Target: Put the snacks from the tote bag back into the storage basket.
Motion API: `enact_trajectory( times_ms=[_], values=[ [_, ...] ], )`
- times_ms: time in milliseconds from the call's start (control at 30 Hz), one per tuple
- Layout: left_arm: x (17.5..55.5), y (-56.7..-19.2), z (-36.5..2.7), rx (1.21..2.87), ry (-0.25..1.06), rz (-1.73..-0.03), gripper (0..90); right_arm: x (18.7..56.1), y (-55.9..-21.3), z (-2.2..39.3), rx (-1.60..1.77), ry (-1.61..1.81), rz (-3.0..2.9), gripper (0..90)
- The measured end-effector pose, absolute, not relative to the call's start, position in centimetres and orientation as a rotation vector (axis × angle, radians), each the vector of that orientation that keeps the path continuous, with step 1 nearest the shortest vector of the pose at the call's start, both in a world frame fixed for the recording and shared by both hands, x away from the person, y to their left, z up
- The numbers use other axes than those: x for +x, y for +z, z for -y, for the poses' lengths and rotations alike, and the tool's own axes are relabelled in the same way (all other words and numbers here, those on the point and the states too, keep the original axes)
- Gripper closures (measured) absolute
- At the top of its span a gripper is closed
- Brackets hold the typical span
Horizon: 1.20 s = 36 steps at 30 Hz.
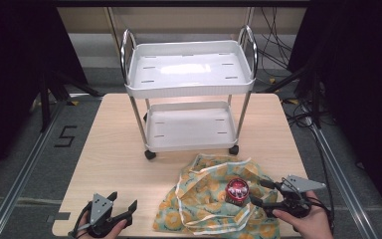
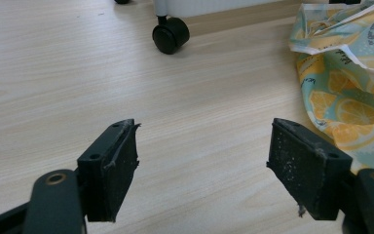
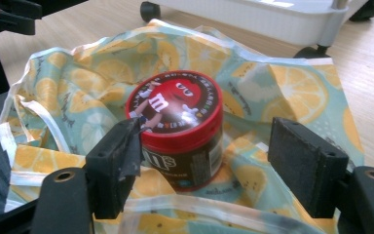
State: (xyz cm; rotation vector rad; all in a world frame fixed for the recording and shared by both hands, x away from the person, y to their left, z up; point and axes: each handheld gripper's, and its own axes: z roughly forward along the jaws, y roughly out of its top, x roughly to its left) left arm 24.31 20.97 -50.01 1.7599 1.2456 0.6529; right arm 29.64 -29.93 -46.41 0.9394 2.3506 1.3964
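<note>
The right gripper (image 3: 202,165), jaws apart, flanks the red jar (image 3: 182,129) on the cloth (image 3: 292,92), not yet gripped; the left gripper (image 2: 202,165) waits, spread wide.

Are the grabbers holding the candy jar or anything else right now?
No, nothing is held. The right gripper is open with the red-lidded jar between its jaws, not clamped. The left gripper is open over the bare table.

The candy jar (image 3: 182,131) has its lower label blocked at seven o'clock by the right gripper (image 3: 204,161)'s near jaw. At three o'clock in the left gripper view, the lemon-print cloth (image 2: 350,73) runs off the edge. The cart (image 2: 170,34) shows just one castor there.
</note>
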Motion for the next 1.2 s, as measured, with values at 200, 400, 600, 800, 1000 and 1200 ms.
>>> enact_trajectory(
  times_ms=[200,400,600,800,1000,1200],
  values=[
    [24.3,-50.1,-20.9,1.75,0.639,-1.257,25.9,29.7,-46.5,29.5,0.919,1.399,-2.378,28.7],
    [24.1,-50.0,-21.1,1.761,0.641,-1.253,25.9,29.7,-46.2,29.0,0.858,1.416,-2.386,27.2],
    [24.1,-50.0,-20.9,1.735,0.64,-1.252,26.0,29.8,-46.0,28.0,0.832,1.418,-2.435,25.7],
    [24.2,-50.0,-21.1,1.731,0.64,-1.262,26.1,30.6,-46.3,28.0,0.803,1.39,-2.456,25.6],
    [24.2,-50.1,-21.0,1.726,0.638,-1.26,26.1,31.0,-46.9,27.6,0.825,1.376,-2.485,25.2],
    [24.2,-50.0,-21.1,1.722,0.635,-1.254,26.1,31.7,-47.3,26.9,0.779,1.338,-2.521,24.6]
  ],
)
